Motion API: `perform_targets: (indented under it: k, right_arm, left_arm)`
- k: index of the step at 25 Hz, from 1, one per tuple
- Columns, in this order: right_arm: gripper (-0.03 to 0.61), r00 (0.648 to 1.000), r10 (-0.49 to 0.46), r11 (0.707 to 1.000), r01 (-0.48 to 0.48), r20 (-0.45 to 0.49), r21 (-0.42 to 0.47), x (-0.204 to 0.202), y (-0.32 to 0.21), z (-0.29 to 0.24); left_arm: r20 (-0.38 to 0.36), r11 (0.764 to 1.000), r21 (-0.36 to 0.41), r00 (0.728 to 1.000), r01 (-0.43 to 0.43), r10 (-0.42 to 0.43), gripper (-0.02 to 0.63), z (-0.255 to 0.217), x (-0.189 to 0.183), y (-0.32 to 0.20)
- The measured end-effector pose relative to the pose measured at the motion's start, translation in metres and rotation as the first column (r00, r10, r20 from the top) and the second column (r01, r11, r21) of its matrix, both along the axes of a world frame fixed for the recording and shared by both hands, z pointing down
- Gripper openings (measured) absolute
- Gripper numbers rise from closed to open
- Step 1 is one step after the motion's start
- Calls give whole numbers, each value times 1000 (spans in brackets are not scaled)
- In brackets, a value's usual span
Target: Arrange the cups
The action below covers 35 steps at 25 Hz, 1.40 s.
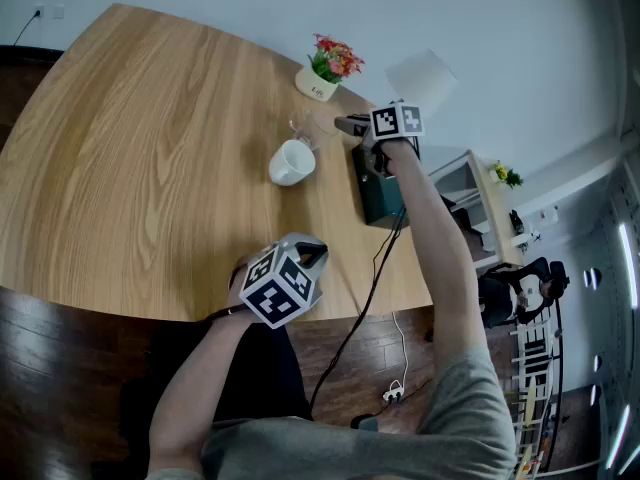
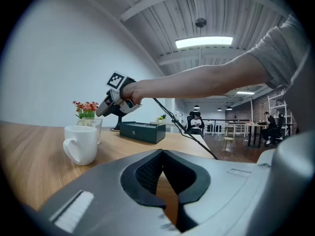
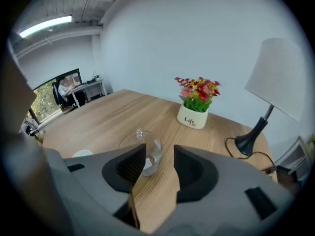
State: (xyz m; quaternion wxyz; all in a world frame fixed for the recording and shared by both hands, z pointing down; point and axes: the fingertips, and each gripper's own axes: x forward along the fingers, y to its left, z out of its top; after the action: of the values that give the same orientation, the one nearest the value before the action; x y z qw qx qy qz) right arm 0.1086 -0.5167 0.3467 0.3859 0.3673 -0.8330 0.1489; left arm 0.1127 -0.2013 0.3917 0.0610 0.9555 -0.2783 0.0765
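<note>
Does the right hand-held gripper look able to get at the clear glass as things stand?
Probably yes: the right hand-held gripper hangs open just above the clear glass, with nothing between them; the white mug stands off to one side.

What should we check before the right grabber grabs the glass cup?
1. Right gripper jaws apart: ok.
2. Those jaws empty: ok.
3. Glass cup upright: ok.
4. Glass cup centred ahead of the jaws: not ok, it sits toward the jaw on the view's left.
5. White mug apart from the glass cup: ok.
6. Left gripper shut, empty, away from both cups: ok.
</note>
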Motion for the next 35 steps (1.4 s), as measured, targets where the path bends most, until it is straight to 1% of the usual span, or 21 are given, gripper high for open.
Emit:
perform_targets:
  k: [4,6,10,11,12,13,15,17,20,22,25,28,30,32,35]
  right_arm:
    - [172,996,6,999,-9,-90,-39,-8,-18,16]
    - [170,990,9,996,-21,-139,-85,-7,-24,29]
    - [160,978,1,982,-41,-209,-186,-6,-22,56]
    - [149,975,-3,979,-42,-221,-198,-7,-21,60]
    - [54,974,-9,978,-40,-227,-207,-9,-21,63]
    - [40,974,-13,976,-37,-228,-214,-10,-20,63]
    - [38,976,-15,972,-37,-219,-230,-11,-16,62]
    - [38,981,-14,971,-33,-194,-237,-11,-10,59]
    - [37,986,-38,974,1,-160,-228,-9,3,51]
    - [37,992,-44,975,17,-118,-223,-1,10,39]
    - [37,999,9,983,-19,-54,-185,31,12,4]
    - [37,993,110,986,-115,-47,-119,85,4,-36]
    - [37,980,189,978,-194,-62,-81,132,1,-58]
    - [37,961,259,963,-265,-91,-53,180,2,-71]
    - [37,933,339,937,-346,-123,-43,237,9,-69]
  left_arm:
    - [-1,1000,1,1000,-3,3,9,1,0,-1]
    - [-2,1000,0,1000,-3,3,9,0,0,-1]
    - [-1,1000,1,1000,-5,5,9,0,0,0]
    - [-1,1000,2,1000,-4,4,9,1,0,0]
    - [-1,1000,2,1000,-4,4,9,1,0,0]
    - [-2,1000,3,1000,-4,4,9,1,0,-1]
    - [-2,1000,2,1000,-4,4,9,1,-1,0]
    - [-2,1000,1,1000,-6,6,9,2,-2,1]
    - [0,1000,1,1000,-7,7,9,3,-5,1]
    - [0,1000,2,1000,-5,5,9,4,-6,0]
    - [-4,1000,5,1000,-6,6,9,2,-6,1]
    - [-6,1000,5,1000,-1,2,9,3,-9,0]
    - [-5,1000,2,1000,-3,3,9,4,-8,-1]
    - [-4,1000,0,1000,-3,3,9,5,-7,-1]
    - [-4,1000,-2,1000,5,-5,9,5,-8,-2]
